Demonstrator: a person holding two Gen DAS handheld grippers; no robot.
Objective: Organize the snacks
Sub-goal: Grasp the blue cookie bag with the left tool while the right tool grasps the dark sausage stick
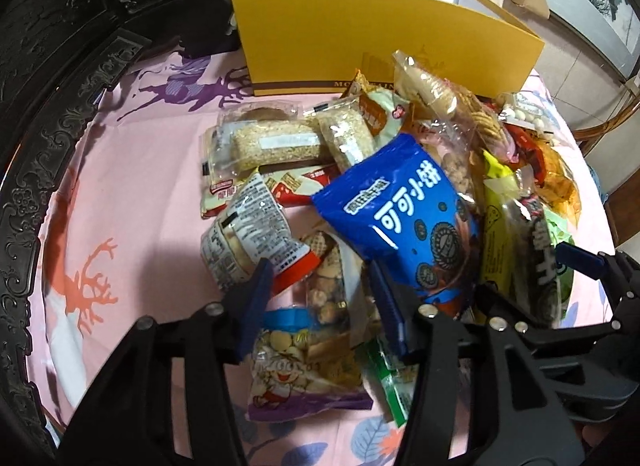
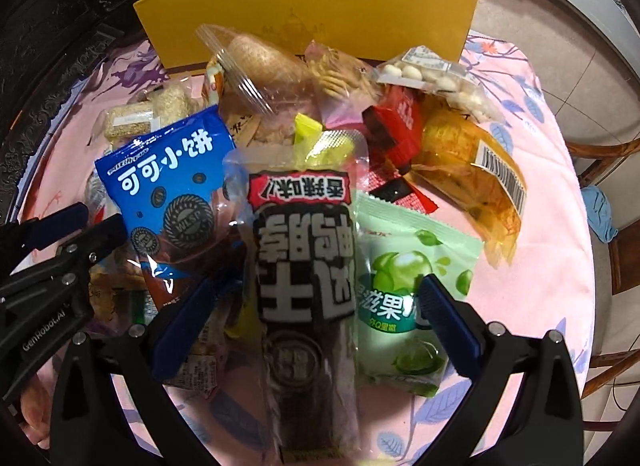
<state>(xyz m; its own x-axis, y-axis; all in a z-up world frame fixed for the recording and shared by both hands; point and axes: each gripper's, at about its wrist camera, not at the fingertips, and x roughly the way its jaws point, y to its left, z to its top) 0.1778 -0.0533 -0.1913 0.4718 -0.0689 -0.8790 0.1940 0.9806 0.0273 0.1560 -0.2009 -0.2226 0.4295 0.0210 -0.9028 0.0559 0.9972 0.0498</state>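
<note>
A heap of snack packets lies on a pink tablecloth (image 1: 132, 185), just in front of the yellow box (image 1: 360, 37), which stands at the far side of the table with its open top showing a white inner wall; what lies inside it cannot be told.

The blue cookie bag (image 1: 404, 217) rests on top of the heap in front of the box, overlapping a clear packet of nuts (image 1: 326, 286) and a purple-edged biscuit packet (image 1: 296, 362). Between the blue bag and the box lie two sesame bars (image 1: 276, 145) in clear wrap.

The left gripper (image 1: 320, 286) is spread wide, its fingers straddling the nut packet and closing on nothing. The right gripper (image 2: 320, 298) is likewise spread, its fingers either side of the black-labelled long packet (image 2: 306, 286), not gripping it.

Only the right wrist view shows the green fruit-candy bag (image 2: 412, 286) whole beside the long packet, the red wrappers (image 2: 396, 129), the orange-brown packet with a barcode (image 2: 476, 177) and the white-ball candy bag (image 2: 436, 81) nearer the box. Only the left wrist view shows the carved dark furniture (image 1: 60, 65) beside the box
</note>
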